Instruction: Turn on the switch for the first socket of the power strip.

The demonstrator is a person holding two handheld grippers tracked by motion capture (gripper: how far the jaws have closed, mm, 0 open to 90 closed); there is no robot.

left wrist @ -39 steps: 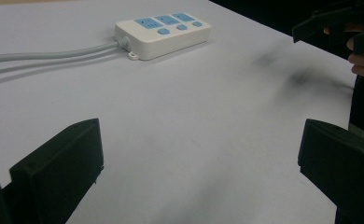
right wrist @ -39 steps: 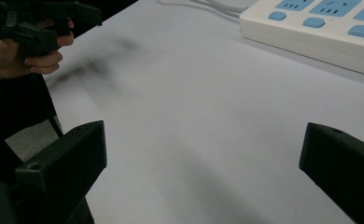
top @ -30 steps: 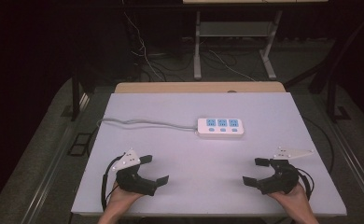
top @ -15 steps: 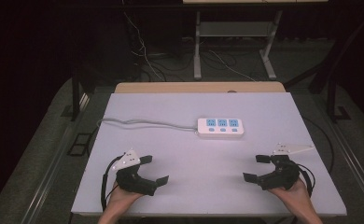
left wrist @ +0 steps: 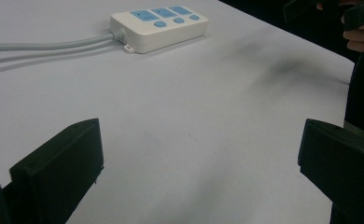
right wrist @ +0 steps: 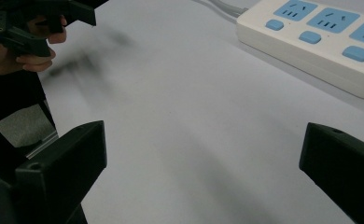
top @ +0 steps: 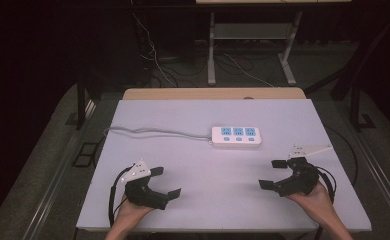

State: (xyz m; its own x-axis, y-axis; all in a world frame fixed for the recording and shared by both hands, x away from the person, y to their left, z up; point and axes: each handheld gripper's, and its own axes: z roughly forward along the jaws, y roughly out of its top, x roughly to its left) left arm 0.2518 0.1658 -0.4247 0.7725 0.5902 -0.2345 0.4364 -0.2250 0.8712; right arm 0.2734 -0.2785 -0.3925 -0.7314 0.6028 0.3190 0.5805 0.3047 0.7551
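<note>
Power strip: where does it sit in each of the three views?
High view: power strip at table centre, beyond both grippers.
Left gripper view: top, left of centre, cable trailing left.
Right gripper view: top right corner, partly cropped.
Shared landmark: its blue sockets.

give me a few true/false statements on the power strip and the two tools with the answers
1. The power strip has three sockets. True.
2. The left tool is clamped on the power strip's cable. False: its jaws are open with nothing between them, and it sits apart from the cable near the table's front edge.
3. The right tool is open and holds nothing. True.
4. The power strip lies between the jaws of the right tool. False: it lies farther back on the table, apart from both tools.
5. The cable leaves the power strip toward the table's left side. True.
</note>
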